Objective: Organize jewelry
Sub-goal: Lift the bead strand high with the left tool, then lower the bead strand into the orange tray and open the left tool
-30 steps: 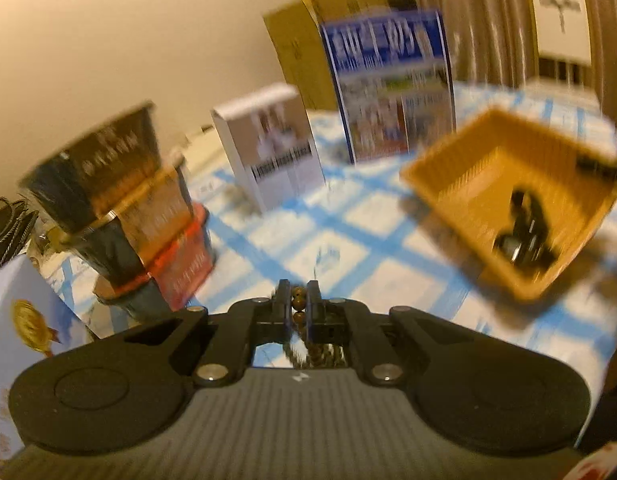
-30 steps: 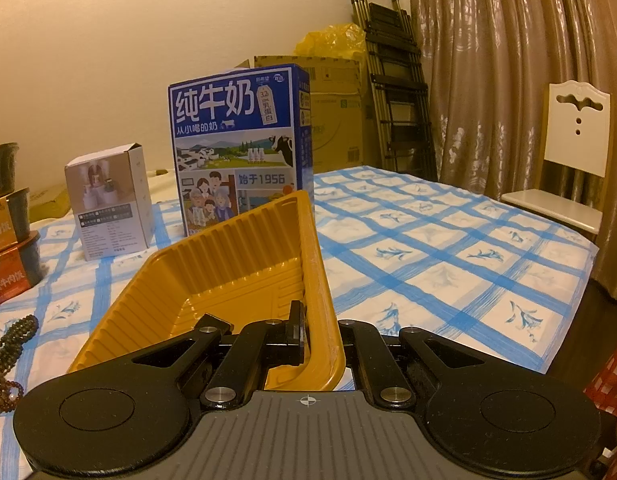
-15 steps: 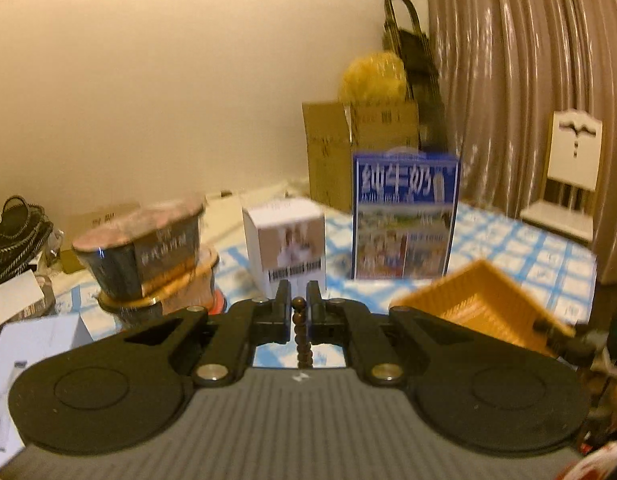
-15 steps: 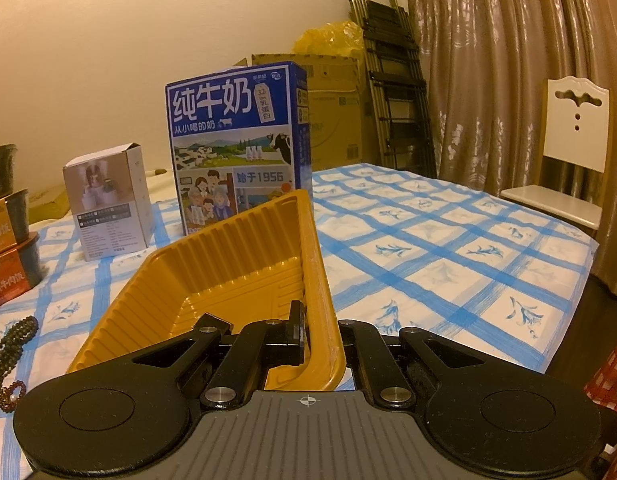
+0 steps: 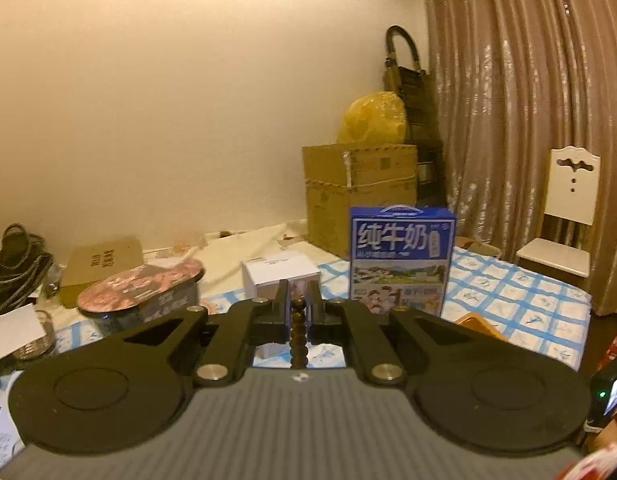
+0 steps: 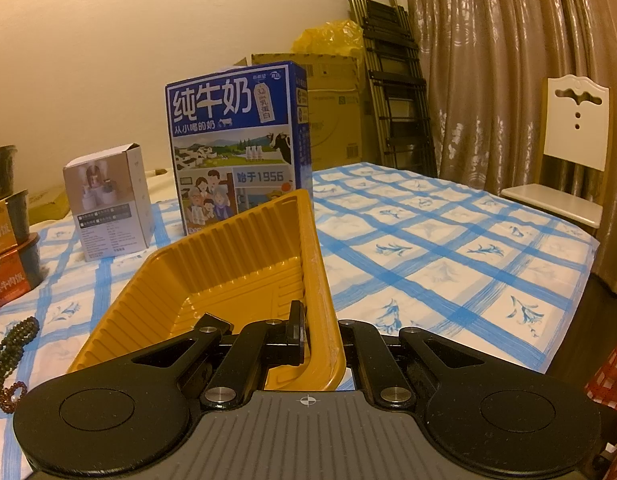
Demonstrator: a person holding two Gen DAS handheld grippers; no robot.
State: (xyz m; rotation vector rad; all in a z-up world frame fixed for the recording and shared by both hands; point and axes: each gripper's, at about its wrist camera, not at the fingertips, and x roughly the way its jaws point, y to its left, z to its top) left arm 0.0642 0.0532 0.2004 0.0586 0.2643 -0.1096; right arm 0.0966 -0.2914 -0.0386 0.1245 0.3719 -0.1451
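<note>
My left gripper (image 5: 297, 304) is shut on a brown bead string (image 5: 297, 334) that hangs down between its jaws, held high above the table. My right gripper (image 6: 316, 320) is shut on the right rim of an orange ribbed tray (image 6: 228, 264); the tray's near end is lifted. A corner of the tray (image 5: 478, 324) shows low right in the left wrist view. More bead strings (image 6: 10, 350) lie on the blue-checked cloth (image 6: 428, 248) at the far left of the right wrist view.
A blue milk carton (image 6: 238, 144) and a small white box (image 6: 108, 204) stand behind the tray. Stacked noodle bowls (image 5: 144, 296) sit at the left. Cardboard boxes (image 5: 360, 192), a folded ladder (image 6: 392, 80), curtain and a white chair (image 6: 572, 152) lie beyond.
My left gripper has risen and tilted up with the bead string; its view swung from the tabletop and tray to the wall. The right gripper and tray have barely moved.
</note>
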